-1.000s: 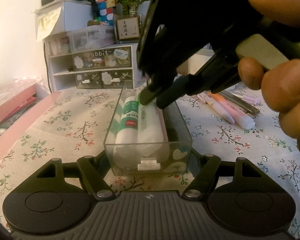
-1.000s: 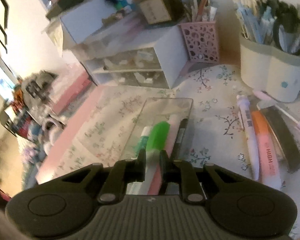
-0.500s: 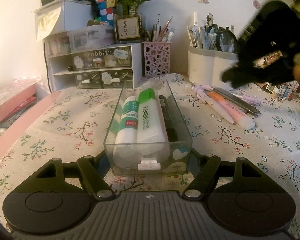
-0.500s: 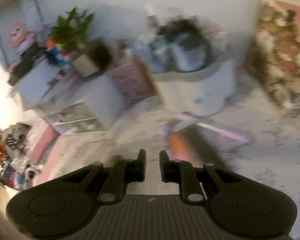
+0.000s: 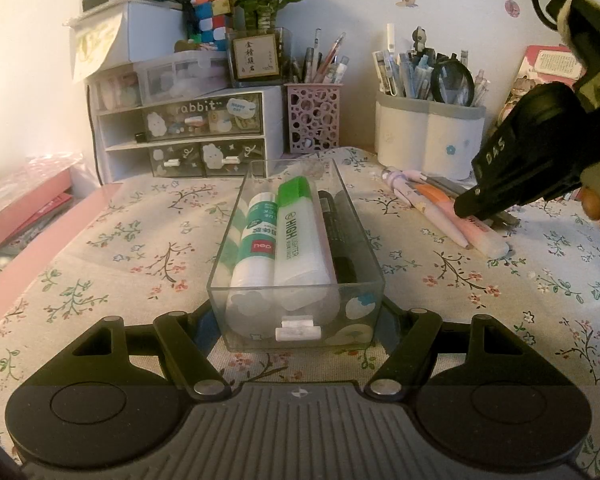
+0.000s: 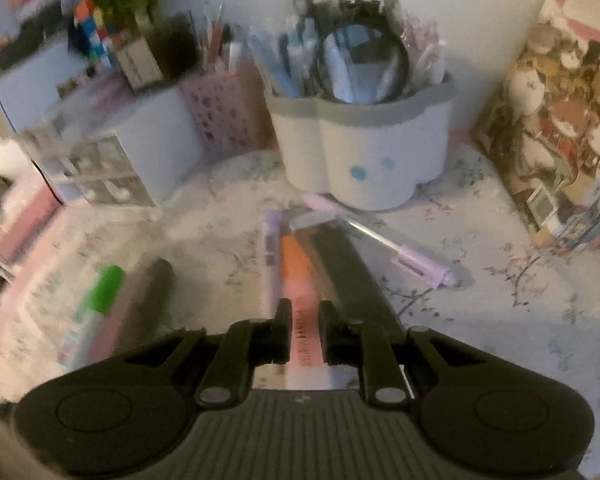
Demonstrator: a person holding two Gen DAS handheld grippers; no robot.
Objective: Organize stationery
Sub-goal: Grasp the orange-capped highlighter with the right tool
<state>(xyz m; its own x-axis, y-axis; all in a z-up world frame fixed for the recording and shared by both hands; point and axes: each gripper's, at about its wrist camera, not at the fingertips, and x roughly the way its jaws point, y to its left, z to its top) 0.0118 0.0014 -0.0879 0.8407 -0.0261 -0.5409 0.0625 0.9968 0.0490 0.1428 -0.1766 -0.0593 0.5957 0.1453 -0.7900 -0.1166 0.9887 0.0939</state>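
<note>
A clear plastic drawer (image 5: pixel 364 256) sits on the floral cloth between my left gripper's (image 5: pixel 296 320) wide-spread fingers. It holds a glue stick (image 5: pixel 256 244), a green-capped highlighter (image 5: pixel 296 232) and a black marker (image 5: pixel 338 232). My right gripper (image 6: pixel 304 320) hovers over the loose pens to the right of the drawer, its narrowly parted fingers either side of an orange-capped pink highlighter (image 6: pixel 300 280), not gripping it. It shows in the left wrist view (image 5: pixel 472 208) above those pens (image 5: pixel 452 220).
A white pen holder (image 6: pixel 364 152) and a pink mesh cup (image 5: pixel 314 120) stand at the back. A small drawer cabinet (image 5: pixel 188 132) is at back left. A purple pen (image 6: pixel 400 252) and a dark flat case (image 6: pixel 352 276) lie beside the highlighter. A printed box (image 6: pixel 556 120) stands right.
My right gripper let go of the green highlighter in the drawer, then swung right and down over the loose pens. The left gripper and the drawer have not moved.
</note>
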